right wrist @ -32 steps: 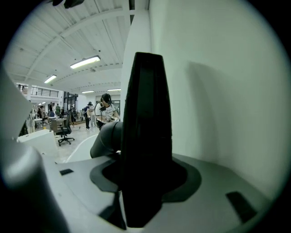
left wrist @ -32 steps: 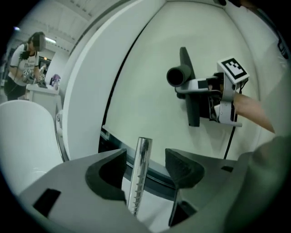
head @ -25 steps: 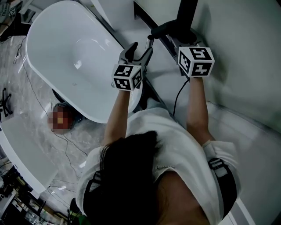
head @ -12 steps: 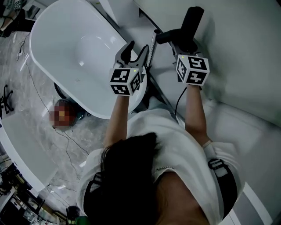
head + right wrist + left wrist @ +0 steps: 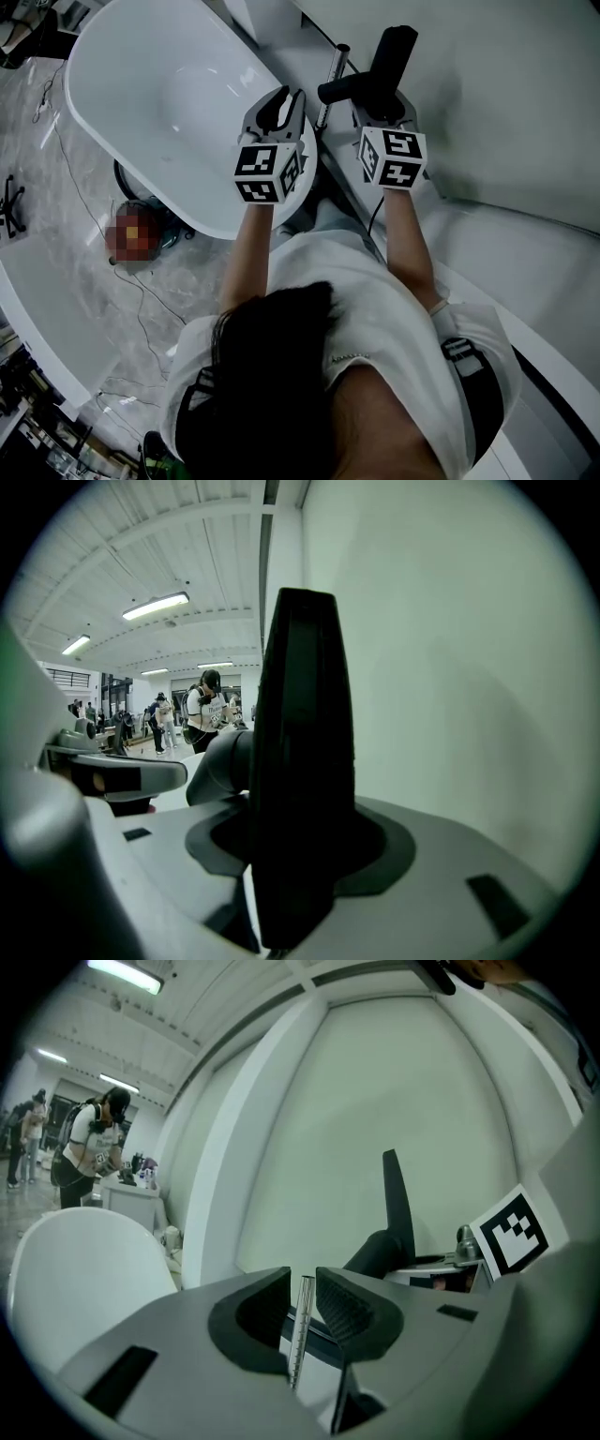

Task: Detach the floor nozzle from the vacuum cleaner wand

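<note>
A black floor nozzle (image 5: 389, 56) stands upright near the pale wall, its neck (image 5: 342, 89) reaching left toward a thin silver wand (image 5: 331, 80). My right gripper (image 5: 384, 101) is shut on the nozzle (image 5: 300, 761), which fills the gap between its jaws (image 5: 300, 850). My left gripper (image 5: 284, 105) sits just left of the wand. In the left gripper view the wand (image 5: 300, 1335) shows upright between the two jaws of my left gripper (image 5: 303, 1290), which are closing, with a sliver of space on each side. The nozzle (image 5: 394, 1213) rises behind.
A large white bathtub (image 5: 122, 66) lies to the left, its rim under my left gripper. A pale wall (image 5: 525, 94) runs along the right. Cables (image 5: 141, 309) trail over the marble floor below the tub. A person (image 5: 89, 1147) stands at a counter far off.
My left gripper's jaws have narrowed from wide open, with the wand now showing between them. My right gripper has shifted left and down in the picture with the nozzle.
</note>
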